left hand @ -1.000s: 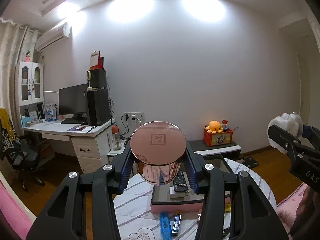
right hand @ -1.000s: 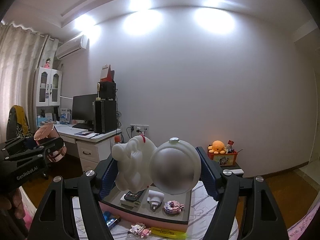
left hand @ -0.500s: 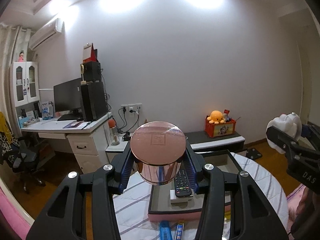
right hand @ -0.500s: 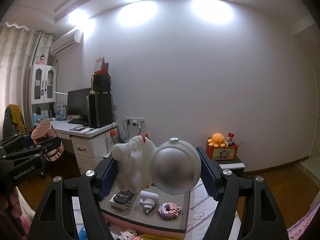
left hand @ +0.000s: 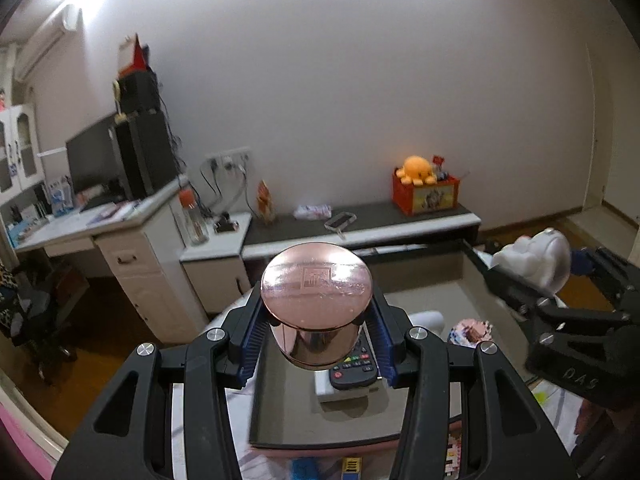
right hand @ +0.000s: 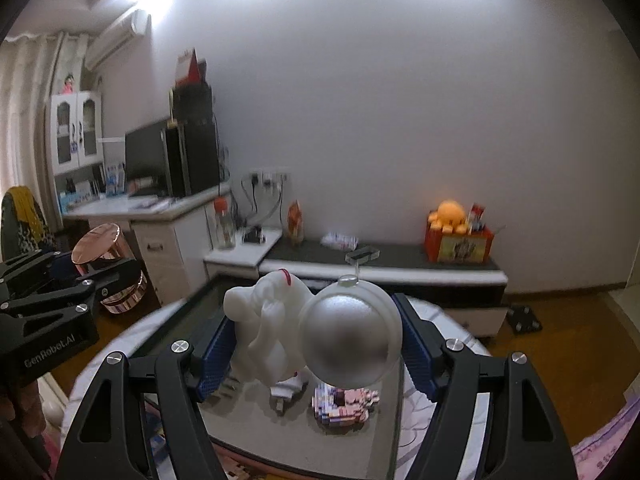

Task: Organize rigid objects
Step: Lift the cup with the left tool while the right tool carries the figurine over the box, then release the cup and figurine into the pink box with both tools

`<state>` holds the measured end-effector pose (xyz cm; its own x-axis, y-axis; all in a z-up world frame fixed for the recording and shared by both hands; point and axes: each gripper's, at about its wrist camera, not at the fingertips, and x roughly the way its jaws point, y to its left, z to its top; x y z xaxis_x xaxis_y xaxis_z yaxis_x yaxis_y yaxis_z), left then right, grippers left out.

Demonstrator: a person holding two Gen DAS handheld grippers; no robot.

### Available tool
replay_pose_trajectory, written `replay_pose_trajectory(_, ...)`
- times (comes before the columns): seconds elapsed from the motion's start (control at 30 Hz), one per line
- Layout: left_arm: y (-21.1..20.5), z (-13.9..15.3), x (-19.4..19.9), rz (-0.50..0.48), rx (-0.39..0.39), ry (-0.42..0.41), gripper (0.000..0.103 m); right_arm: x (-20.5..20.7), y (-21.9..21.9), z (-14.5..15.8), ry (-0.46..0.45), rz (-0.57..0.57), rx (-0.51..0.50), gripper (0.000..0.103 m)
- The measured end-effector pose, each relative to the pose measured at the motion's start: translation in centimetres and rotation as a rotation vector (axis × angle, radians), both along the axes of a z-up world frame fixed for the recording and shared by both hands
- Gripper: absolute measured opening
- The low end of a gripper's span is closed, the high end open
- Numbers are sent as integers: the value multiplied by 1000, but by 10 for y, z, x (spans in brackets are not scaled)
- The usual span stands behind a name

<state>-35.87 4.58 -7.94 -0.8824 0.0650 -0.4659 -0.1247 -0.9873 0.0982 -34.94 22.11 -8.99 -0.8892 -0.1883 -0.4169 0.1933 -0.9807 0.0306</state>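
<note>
Two grippers carried loads above the tray (left hand: 472, 258): the left gripper (left hand: 318, 344) was clamped on a rose-gold jar (left hand: 316, 304), the right gripper (right hand: 314, 344) on a white figurine (right hand: 276, 328), both over the near edge, likely for setting down beside the remote (left hand: 354, 368).

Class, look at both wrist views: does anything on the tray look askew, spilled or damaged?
Nothing stands out. The remote, plug and block toy lie flat in the tray, with no spill or break visible.
</note>
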Motion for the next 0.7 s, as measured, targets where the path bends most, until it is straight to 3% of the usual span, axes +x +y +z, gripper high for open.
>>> replay_pose_trajectory(0.27,17,-42,-25,-25,-31,-125,47,-34,-2,-47,-174,33,18,74)
replay_pose_trajectory(0.57,17,-52,-21,-13,-42,-153,52,-36,1,-59,-239,50,7,75)
replay_pose_trajectory(0.63,12,-50,-20,-12,-24,-153,67,-33,3,-58,-238,46,-3,80)
replay_pose_trajectory(0.7,10,-44,-14,-5,-20,-138,74,-30,3,-55,-229,39,-3,80)
